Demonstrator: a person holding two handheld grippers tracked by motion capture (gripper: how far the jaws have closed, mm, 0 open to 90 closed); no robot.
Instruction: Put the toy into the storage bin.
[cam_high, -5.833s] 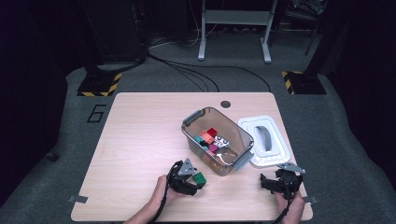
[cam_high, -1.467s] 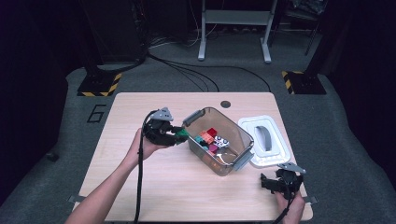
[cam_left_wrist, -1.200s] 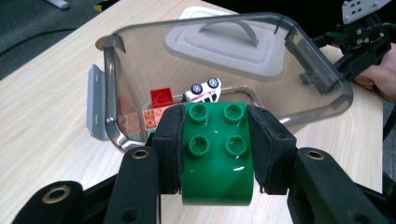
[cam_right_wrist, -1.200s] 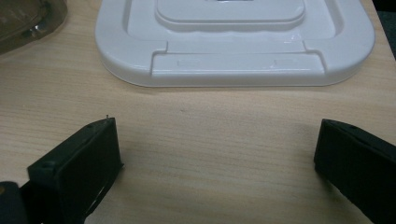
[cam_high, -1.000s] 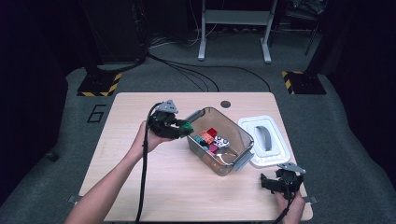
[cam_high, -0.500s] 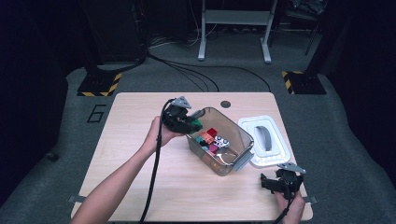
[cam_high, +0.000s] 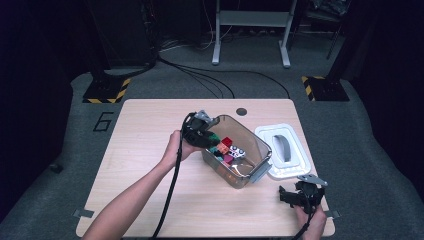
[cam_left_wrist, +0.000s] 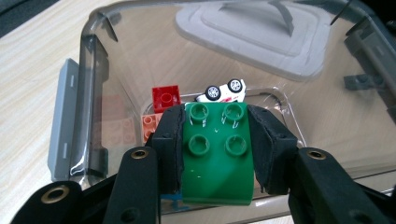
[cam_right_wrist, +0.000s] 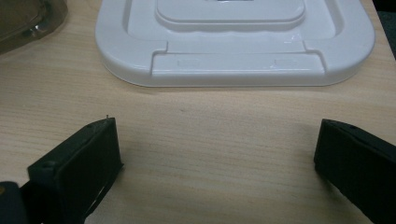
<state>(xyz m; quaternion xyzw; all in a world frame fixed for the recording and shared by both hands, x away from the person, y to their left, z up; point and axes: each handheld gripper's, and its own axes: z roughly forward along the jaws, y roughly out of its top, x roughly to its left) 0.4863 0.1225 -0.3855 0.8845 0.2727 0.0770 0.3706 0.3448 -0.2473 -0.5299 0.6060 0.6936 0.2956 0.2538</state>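
Note:
My left gripper is shut on a green studded brick, held over the near rim of the clear plastic bin. In the high view that left gripper sits at the bin's left end. Inside the bin lie a red brick, an orange brick and a small white toy car. My right gripper stands open over bare wood, jaws wide apart, with nothing between them. It rests near the table's front right corner.
The bin's white lid lies flat on the table just right of the bin, and it fills the top of the right gripper view. The wooden table has bare room left of the bin. A black floor with cables lies beyond.
My left gripper has carried the green brick rightward and down, from left of the bin to over its left end. The right gripper has stayed in place.

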